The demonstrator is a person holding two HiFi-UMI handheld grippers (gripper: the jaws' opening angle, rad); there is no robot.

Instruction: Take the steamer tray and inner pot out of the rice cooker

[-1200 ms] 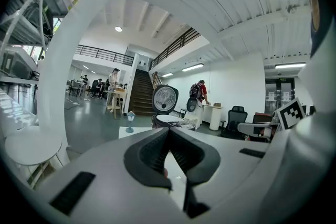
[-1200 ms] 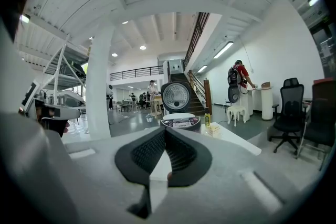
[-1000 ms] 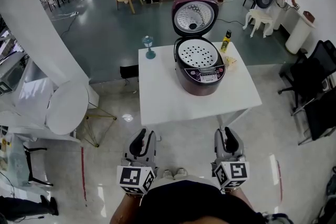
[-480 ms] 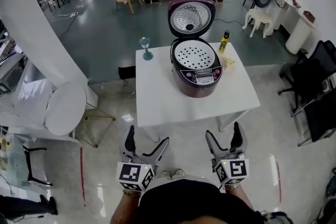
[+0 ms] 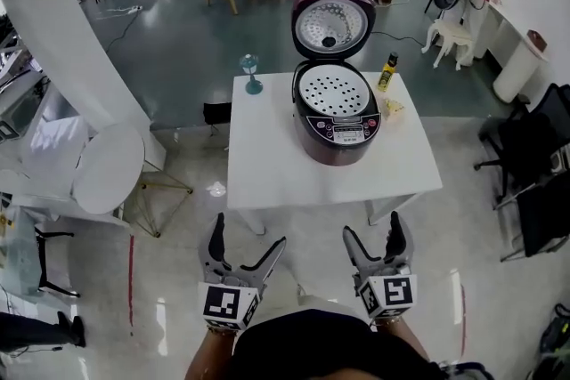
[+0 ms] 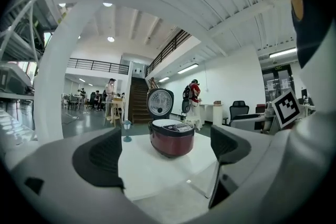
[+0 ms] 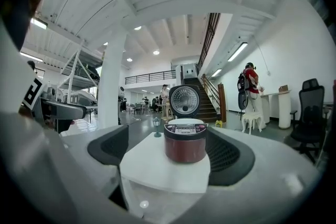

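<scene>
A dark red rice cooker (image 5: 337,125) stands on a white table (image 5: 267,165), its lid raised at the back. A white perforated steamer tray (image 5: 334,91) lies in its mouth and hides the inner pot. Both grippers hang over the floor in front of the table, well short of it. My left gripper (image 5: 242,246) is open with nothing between its jaws, and so is my right gripper (image 5: 372,237). The left gripper view shows the cooker (image 6: 171,137) ahead between the spread jaws. The right gripper view shows the cooker (image 7: 185,141) straight ahead too.
On the table stand a small teal glass (image 5: 250,73) at the back left, a yellow bottle (image 5: 388,72) and a packet (image 5: 392,106) beside the cooker. A round white table (image 5: 108,169) is at the left, black chairs (image 5: 525,160) at the right, stairs behind.
Both grippers went from shut to open. The table and cooker have shifted only slightly in the head view.
</scene>
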